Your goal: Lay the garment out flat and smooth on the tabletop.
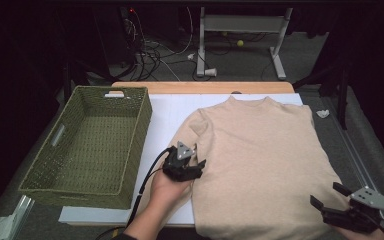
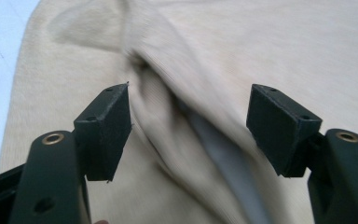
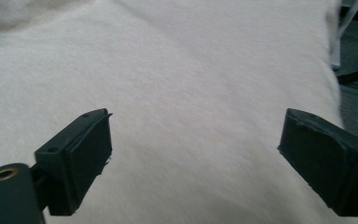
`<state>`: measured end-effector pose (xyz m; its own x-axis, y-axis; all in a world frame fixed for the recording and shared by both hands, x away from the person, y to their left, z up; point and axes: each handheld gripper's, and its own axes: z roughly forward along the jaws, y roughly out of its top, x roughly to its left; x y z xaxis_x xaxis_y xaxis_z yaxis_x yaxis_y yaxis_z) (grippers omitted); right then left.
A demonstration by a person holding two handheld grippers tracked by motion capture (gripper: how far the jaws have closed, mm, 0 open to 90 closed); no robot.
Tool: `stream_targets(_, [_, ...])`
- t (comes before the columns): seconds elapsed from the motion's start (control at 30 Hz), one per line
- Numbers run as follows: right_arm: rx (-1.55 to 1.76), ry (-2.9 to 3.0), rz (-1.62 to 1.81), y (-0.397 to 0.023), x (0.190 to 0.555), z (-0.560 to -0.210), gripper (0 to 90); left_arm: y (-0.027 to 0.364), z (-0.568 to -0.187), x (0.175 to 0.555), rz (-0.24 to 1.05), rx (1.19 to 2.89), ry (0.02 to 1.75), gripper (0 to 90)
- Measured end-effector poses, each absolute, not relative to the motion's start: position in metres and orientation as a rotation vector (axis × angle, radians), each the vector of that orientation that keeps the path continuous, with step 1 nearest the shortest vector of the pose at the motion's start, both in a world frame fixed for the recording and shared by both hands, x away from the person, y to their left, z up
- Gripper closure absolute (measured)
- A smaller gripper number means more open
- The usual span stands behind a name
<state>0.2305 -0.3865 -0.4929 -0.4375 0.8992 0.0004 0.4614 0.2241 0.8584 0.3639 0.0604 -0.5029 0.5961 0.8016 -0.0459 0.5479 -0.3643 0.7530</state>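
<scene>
Now, sweater (image 1: 260, 160): you are working over a beige knit pullover with a short ribbed collar; it is lying flat, collar away from you, across the white sheet and spilling past it toward your right.
Sweater surface: it is looking soft and finely knitted, smooth over the body, with the sleeve on your left folded in along the side.
White sheet (image 1: 167, 117): a smooth, flat rectangle is covering the tabletop under the pullover.
Basket (image 1: 130, 150): a green woven rectangular bin with slanting walls and cut-out handles is sitting on the left part of the table, just beside the sheet's left edge, apart from the sweater.
Left gripper (image 1: 196, 167): you are holding it at the sweater's left edge, at the folded sleeve, with a grey three-cornered plate on top and a black cable trailing back to you.
Left fingers (image 2: 105, 126): the black block-shaped pads are standing apart; a raised fold of beige knit (image 2: 168, 116) is lying between them, and neither pad is pressing on it. A strip of grey is showing under the fold.
Right gripper (image 1: 330, 197): you are holding it at the sweater's lower right corner, near the table's right edge.
Right fingers (image 3: 81, 154): the pads are spread wide over plain, fuzzy knit (image 3: 191, 93); nothing is clamped between them, and whether they are touching the cloth below I cannot tell.
</scene>
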Motion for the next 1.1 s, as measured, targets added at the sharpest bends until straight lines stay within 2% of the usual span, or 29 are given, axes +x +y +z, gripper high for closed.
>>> stream_targets(0.1, [1.227,2.012,1.138,-0.378,0.238,-0.491,9.5,0.056,-0.506,0.385,0.398,2.065,1.101,28.9])
stream_targets(0.13, [1.217,2.019,1.136,-0.375,0.240,-0.490,9.9,0.057,-0.506,0.390,0.365,2.061,1.099,31.6])
stream_targets(0.23, [1.196,2.030,1.134,-0.367,0.249,-0.488,11.3,0.055,-0.504,0.391,0.355,2.044,1.049,59.6])
stream_targets(0.3, [1.180,2.039,1.135,-0.362,0.256,-0.486,11.5,0.050,-0.500,0.382,0.390,2.053,0.995,70.2])
stream_targets(0.33, [1.171,2.042,1.134,-0.358,0.261,-0.485,11.6,0.048,-0.498,0.378,0.401,2.060,0.982,72.6])
stream_targets(0.5, [1.143,2.052,1.146,-0.345,0.277,-0.480,11.7,0.050,-0.498,0.370,0.416,2.072,1.014,71.9])
stream_targets(0.57, [1.131,2.057,1.155,-0.340,0.281,-0.481,11.7,0.052,-0.499,0.372,0.394,2.065,1.034,62.2])
stream_targets(0.6, [1.131,2.057,1.155,-0.340,0.281,-0.481,11.7,0.054,-0.500,0.373,0.362,2.060,1.038,62.2])
stream_targets(0.73, [1.126,2.061,1.169,-0.335,0.282,-0.486,11.5,0.057,-0.498,0.370,0.367,2.078,1.003,41.2])
stream_targets(0.93, [1.131,2.043,1.186,-0.340,0.280,-0.490,8.2,0.069,-0.484,0.373,0.355,2.016,0.996,26.5])
stream_targets(1.03, [1.130,2.048,1.187,-0.340,0.278,-0.492,7.7,0.077,-0.474,0.379,0.349,1.977,1.011,26.4])
stream_targets(1.1, [1.129,2.051,1.187,-0.339,0.278,-0.492,7.5,0.080,-0.467,0.385,0.351,1.966,1.011,32.4])
